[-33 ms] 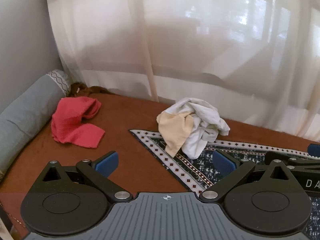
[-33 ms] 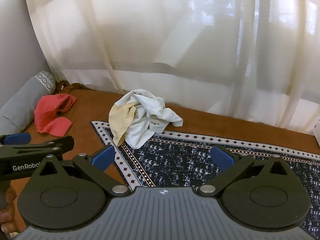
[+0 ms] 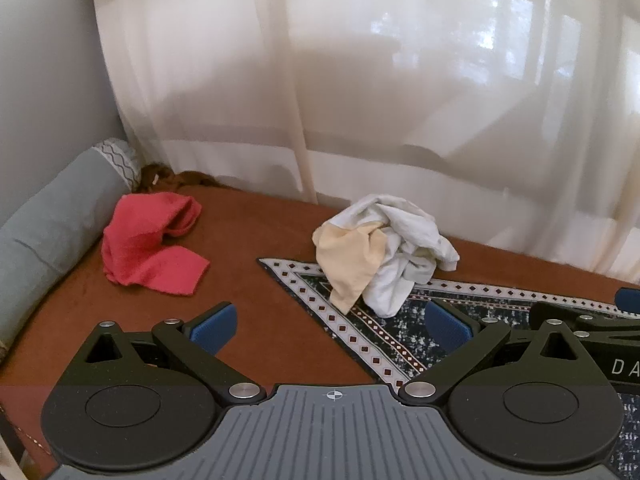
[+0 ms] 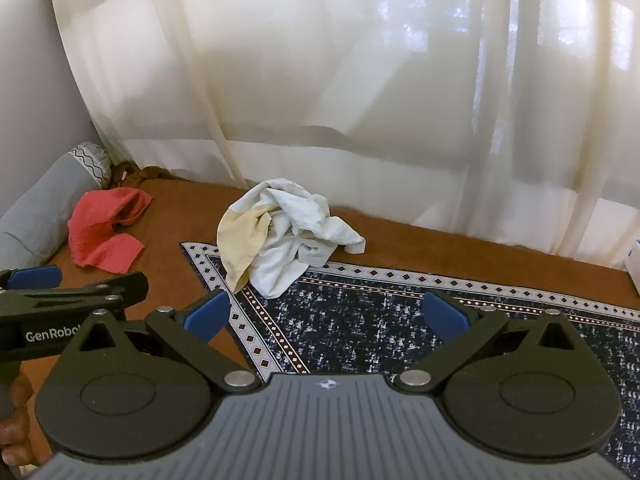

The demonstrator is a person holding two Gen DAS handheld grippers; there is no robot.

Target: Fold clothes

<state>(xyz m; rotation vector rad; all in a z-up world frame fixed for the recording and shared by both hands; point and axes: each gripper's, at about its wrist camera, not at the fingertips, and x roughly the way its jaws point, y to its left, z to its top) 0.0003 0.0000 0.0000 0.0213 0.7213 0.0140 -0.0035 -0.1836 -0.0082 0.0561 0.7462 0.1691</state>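
Note:
A crumpled white and pale-yellow garment lies in a heap on the far corner of a dark patterned cloth spread over a brown surface. A red cloth lies bunched to its left. My left gripper is open and empty, hovering short of the heap. My right gripper is open too, over the patterned cloth, with nothing between its blue pads. Each gripper shows at the edge of the other's view.
A grey-green bolster lies along the left edge by the wall. Sheer white curtains hang close behind the brown surface. A white box peeks in at the far right. A person's hand holds the left gripper.

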